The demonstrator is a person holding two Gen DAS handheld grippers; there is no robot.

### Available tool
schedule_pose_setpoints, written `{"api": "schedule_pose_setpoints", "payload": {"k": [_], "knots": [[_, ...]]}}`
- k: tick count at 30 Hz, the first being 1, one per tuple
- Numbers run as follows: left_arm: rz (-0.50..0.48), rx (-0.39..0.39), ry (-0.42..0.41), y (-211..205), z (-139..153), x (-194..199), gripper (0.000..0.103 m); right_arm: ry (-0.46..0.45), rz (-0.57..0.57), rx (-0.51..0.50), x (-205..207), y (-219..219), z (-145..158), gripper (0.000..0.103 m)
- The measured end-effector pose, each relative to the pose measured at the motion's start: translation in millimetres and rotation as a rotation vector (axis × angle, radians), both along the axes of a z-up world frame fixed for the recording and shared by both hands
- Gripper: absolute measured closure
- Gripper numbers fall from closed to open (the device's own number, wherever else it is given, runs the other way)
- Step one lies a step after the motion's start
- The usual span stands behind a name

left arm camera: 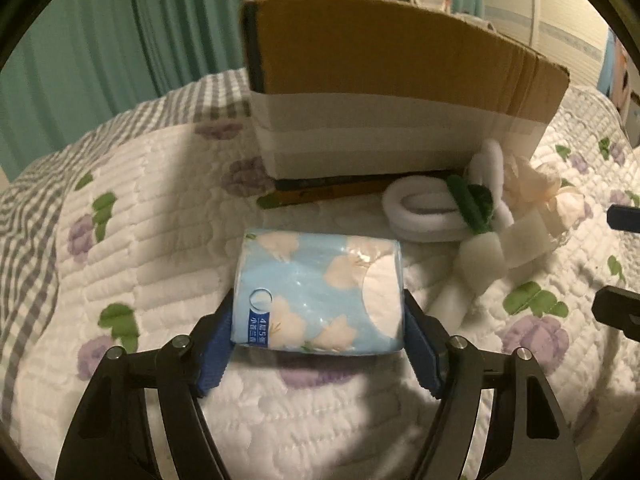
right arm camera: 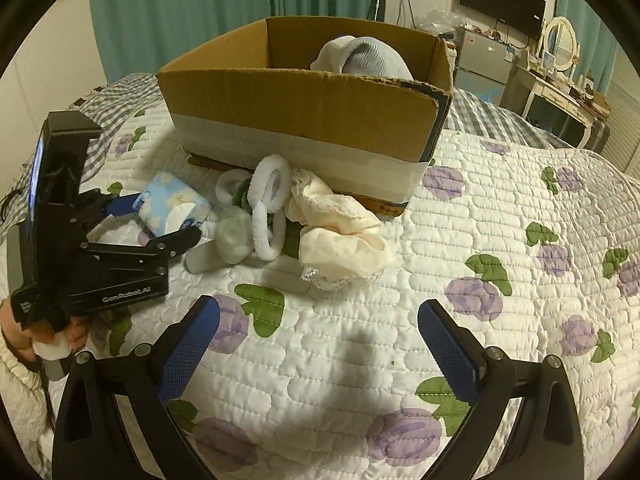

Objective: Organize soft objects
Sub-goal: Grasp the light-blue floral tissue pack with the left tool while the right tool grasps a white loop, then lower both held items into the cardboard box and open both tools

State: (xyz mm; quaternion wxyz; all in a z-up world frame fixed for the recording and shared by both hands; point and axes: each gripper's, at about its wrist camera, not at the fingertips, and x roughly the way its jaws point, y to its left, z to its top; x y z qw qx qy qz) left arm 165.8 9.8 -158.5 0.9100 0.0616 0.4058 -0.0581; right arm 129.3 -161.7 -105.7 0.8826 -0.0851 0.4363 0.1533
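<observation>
I am gripping 1 blue tissue pack (left arm camera: 320, 296) between my left gripper (left arm camera: 320, 330) pads, with 1 cardboard box (left arm camera: 400, 92) ahead and 2 white fluffy rings (right arm camera: 269, 200) to its right, while my right gripper (right arm camera: 319, 354) is hanging wide and empty.

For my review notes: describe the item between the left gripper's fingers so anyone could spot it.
On the quilt, before the cardboard box, lies a soft pile. At its left end, the left gripper clasps a tissue pack: the only light blue, plastic-wrapped thing there.
</observation>
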Motion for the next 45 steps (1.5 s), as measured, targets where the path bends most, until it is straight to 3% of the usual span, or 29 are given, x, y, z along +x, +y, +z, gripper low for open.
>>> {"api": "schedule_pose_setpoints", "payload": {"k": [10,17,22,28,30,34,39,45], "knots": [[0.125,-0.083,-0.021,30,38,-38,0.029,-0.066,0.029,0.064,-9,25,21,0.003],[0.168,-0.134,-0.057,55,60,-41,0.029,-0.032,0.096,0.022,-8,71,8,0.013],[0.181,-0.161,-0.056,66,60,-40,0.029,-0.035,0.048,-0.053,10,88,-12,0.019],[0.153,-0.165,-0.053,62,59,-38,0.029,-0.001,-0.027,-0.077,30,85,-32,0.038],[0.147,-0.163,-0.051,61,58,-37,0.029,-0.028,-0.045,-0.094,29,85,-30,0.061],[0.133,-0.158,-0.044,56,54,-37,0.029,-0.028,-0.031,-0.060,23,81,-24,0.065],[0.113,-0.141,-0.043,47,54,-40,0.029,-0.029,-0.005,0.000,13,68,-11,0.084],[0.092,-0.125,-0.072,37,62,-47,0.029,-0.024,0.027,0.076,-3,57,8,0.094]]}}
